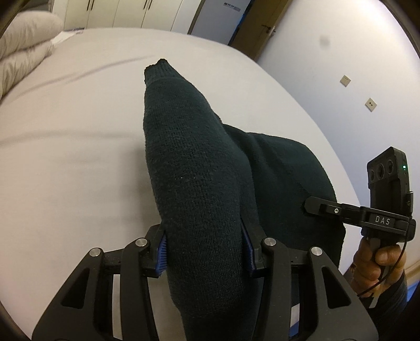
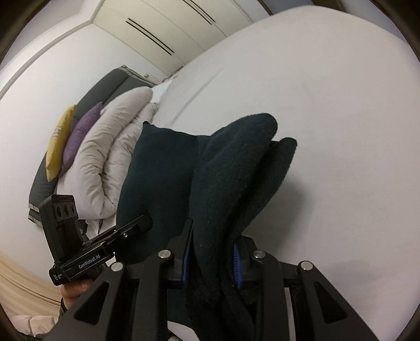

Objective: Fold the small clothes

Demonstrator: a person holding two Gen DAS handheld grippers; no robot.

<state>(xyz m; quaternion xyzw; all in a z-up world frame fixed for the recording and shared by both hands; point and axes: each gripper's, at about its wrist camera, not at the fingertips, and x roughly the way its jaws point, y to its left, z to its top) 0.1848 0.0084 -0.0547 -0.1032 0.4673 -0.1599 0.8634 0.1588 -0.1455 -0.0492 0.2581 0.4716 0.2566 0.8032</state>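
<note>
A dark green knitted garment (image 1: 194,168) is held up over the white bed (image 1: 65,131). My left gripper (image 1: 204,246) is shut on one bunched part of it, which drapes forward over the fingers. My right gripper (image 2: 212,259) is shut on another thick fold of the same garment (image 2: 231,170). The cloth hangs between the two grippers. The right gripper (image 1: 312,206) shows in the left wrist view, at the garment's right edge. The left gripper (image 2: 141,223) shows in the right wrist view, at the garment's left edge.
The white bed sheet (image 2: 328,91) spreads below. A folded pale duvet (image 2: 110,157) lies at the head of the bed with a purple cushion (image 2: 81,133) and a yellow cushion (image 2: 59,141). Wardrobe doors (image 1: 118,13) and a wall (image 1: 341,52) stand beyond.
</note>
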